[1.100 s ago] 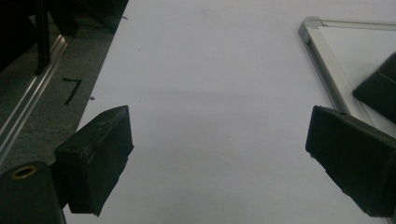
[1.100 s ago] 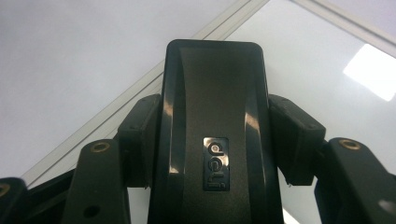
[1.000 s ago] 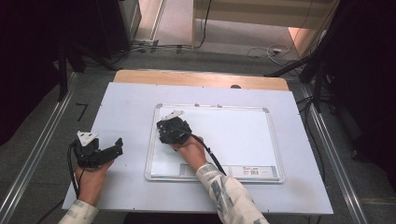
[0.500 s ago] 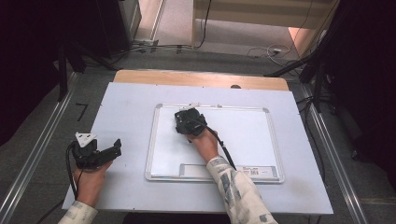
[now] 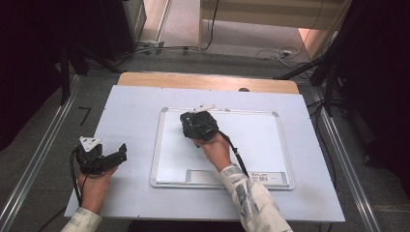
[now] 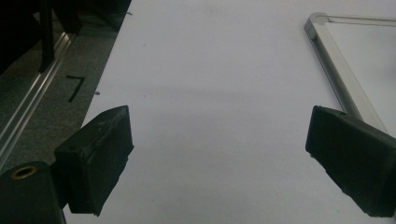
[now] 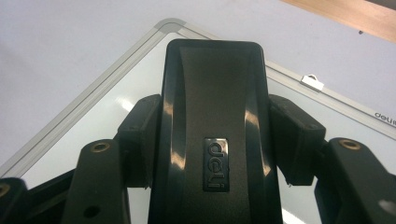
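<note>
Shifted toward the upper left corner of the whiteboard (image 5: 251, 145) since half a second ago, after a swing to the right from the second-old position: right tool (image 5: 197, 124), carrying the black eraser (image 7: 212, 135). Left tool (image 5: 99, 157) unchanged at lower left of the high view.

Near: left tool resting on the bare table (image 5: 130, 111) beside the board's left frame, jaws spread wide with nothing between, apparently parked clear of the work. Left hand (image 5: 94, 186) behind it, forearm entering from the bottom edge.

Farther: right tool clamped on the eraser from both sides, pads against its flanks, "deli" badge facing the camera. Eraser held low over the white surface near the corner, probably for wiping; contact with the board cannot be told. Right hand (image 5: 215, 150) extended up-frame, wrist over the board's middle, sleeve crossing its lower edge.
</note>
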Motion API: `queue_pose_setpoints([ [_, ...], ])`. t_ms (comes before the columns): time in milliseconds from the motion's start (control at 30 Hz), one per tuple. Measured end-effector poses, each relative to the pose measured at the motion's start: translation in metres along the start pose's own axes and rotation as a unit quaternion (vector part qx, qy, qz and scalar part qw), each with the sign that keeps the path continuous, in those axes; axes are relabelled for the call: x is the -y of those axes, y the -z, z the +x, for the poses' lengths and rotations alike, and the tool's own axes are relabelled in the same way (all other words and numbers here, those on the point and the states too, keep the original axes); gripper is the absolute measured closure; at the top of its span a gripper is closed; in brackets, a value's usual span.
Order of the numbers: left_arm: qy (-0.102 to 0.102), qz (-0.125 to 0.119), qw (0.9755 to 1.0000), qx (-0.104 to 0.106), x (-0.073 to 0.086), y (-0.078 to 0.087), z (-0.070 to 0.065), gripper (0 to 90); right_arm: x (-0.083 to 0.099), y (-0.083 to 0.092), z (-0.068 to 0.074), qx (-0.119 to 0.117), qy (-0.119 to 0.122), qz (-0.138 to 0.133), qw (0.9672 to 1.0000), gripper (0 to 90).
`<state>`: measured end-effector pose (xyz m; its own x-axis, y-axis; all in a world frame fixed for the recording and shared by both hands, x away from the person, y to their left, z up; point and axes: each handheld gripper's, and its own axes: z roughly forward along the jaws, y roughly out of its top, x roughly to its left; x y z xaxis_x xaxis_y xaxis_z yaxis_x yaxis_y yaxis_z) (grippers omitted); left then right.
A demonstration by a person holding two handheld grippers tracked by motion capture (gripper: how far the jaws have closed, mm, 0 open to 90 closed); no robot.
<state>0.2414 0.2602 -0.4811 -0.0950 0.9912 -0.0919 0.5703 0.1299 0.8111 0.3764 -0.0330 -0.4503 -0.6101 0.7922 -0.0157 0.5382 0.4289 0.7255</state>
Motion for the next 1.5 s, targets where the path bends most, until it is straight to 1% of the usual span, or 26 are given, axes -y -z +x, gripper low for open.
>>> queue_pose_setpoints([
  [233,-0.003,0.001,1.0000,0.000,0.000,-0.001,-0.001,7.8,0.002,0.008,-0.005,-0.003,-0.007,-0.006,1.0000,38.3],
  [400,-0.003,0.002,1.0000,0.001,0.000,-0.001,-0.001,7.8,0.005,0.010,-0.008,-0.001,-0.006,-0.007,1.0000,38.3],
  [533,-0.003,0.001,1.0000,0.001,-0.001,-0.001,-0.002,7.8,0.009,0.011,-0.013,0.005,-0.012,-0.005,0.9999,38.3],
  [667,-0.007,0.003,1.0000,0.001,-0.001,-0.002,-0.003,7.8,0.013,0.015,-0.022,0.016,-0.021,-0.007,0.9996,38.3],
  [900,-0.005,0.001,1.0000,0.000,0.000,-0.002,-0.003,7.8,0.023,0.024,-0.042,0.039,-0.033,-0.006,0.9987,38.3],
  [1200,-0.007,0.003,1.0000,0.000,-0.001,-0.003,-0.004,7.8,0.038,0.035,-0.074,0.068,-0.058,-0.003,0.9960,38.2],
  [1433,-0.011,0.004,0.9999,0.002,-0.001,-0.004,-0.006,7.8,0.043,0.041,-0.086,0.078,-0.067,-0.003,0.9947,38.3],
  [1500,-0.011,0.004,0.9999,0.001,-0.001,-0.004,-0.006,7.8,0.044,0.042,-0.089,0.080,-0.073,-0.003,0.9942,38.3],
])
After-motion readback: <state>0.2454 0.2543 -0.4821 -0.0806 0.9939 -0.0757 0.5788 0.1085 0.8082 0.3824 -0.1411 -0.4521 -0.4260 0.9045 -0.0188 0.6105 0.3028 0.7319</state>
